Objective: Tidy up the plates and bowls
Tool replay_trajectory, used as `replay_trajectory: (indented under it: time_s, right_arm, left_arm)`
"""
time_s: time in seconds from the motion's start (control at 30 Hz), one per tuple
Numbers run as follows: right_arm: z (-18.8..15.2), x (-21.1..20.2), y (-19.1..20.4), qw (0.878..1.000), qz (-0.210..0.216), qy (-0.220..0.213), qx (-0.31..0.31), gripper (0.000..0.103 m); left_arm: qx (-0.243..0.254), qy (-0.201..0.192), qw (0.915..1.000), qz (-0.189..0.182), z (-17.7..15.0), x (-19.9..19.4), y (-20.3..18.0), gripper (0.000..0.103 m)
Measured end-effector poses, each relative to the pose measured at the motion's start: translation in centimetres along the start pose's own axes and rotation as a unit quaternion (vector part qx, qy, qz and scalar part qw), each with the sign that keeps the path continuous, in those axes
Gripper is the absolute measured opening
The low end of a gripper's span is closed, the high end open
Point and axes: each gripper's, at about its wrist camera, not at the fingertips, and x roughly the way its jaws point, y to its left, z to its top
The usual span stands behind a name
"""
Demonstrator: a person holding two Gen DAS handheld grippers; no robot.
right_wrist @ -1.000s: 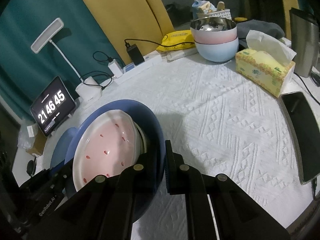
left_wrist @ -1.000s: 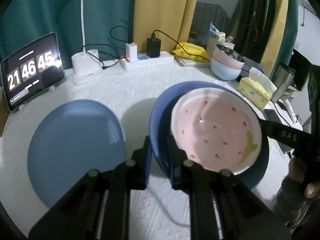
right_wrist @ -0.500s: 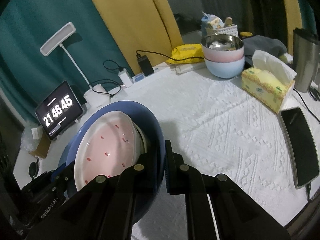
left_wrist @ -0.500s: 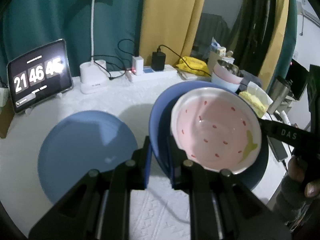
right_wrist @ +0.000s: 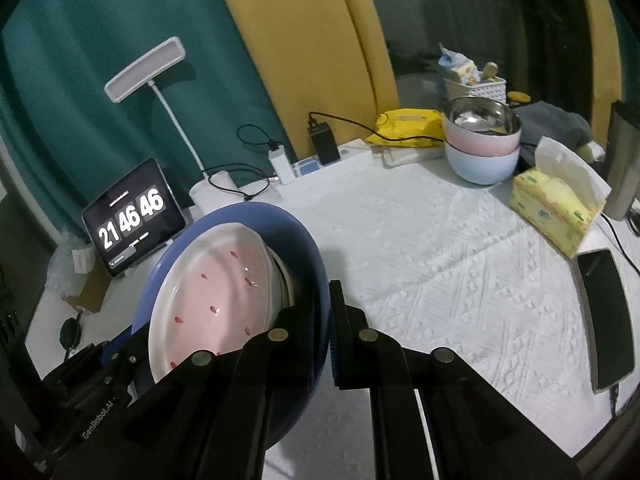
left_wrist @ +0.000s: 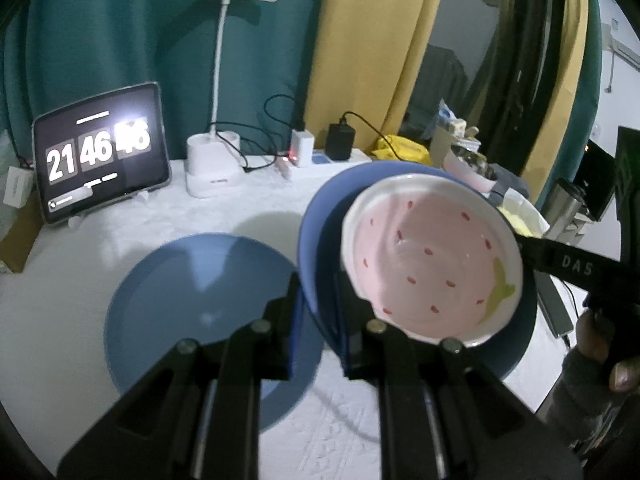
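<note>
Change since the earlier frames: the dark blue plate (left_wrist: 320, 240) with the pink bowl (left_wrist: 432, 264) on it sits higher above the table, and more of the lamp and curtains now shows behind it; the clock has gone from 21 46 45 to 21 46 46.

Item 1, dark blue plate: held off the white tablecloth (right_wrist: 440, 264), tilted, carried from two sides. The left gripper (left_wrist: 320, 312) is clamped narrow on its near rim, one finger above and one below. The right gripper (right_wrist: 330, 320) is pinched on the opposite rim in the same way.

Item 2, pink bowl: white-rimmed, red flecks and a green mark inside, resting in the dark blue plate (tilted with it).

Item 3, lighter blue plate (left_wrist: 192, 304): flat on the tablecloth, left of the carried plate in the left wrist view, untouched.

Item 4, stacked bowls (right_wrist: 482, 144): a metal bowl in a pink one in a pale blue one, at the far side of the table, well apart from the carried plate.

Sundries: tablet clock (left_wrist: 100, 156), desk lamp (left_wrist: 216, 80), power strip (right_wrist: 320, 160), tissue box (right_wrist: 556, 208), phone (right_wrist: 608, 316).
</note>
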Motion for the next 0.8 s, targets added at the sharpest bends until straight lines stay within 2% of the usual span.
replay_trajectory:
  time_s: [0.8]
  right_arm:
    - [1.2, 3.8, 7.4, 0.998, 0.027, 0.015, -0.052, 0.009]
  left_arm:
    - [-0.051, -0.018, 0.9980, 0.032, 0.6, -1.3, 7.6, 0.013]
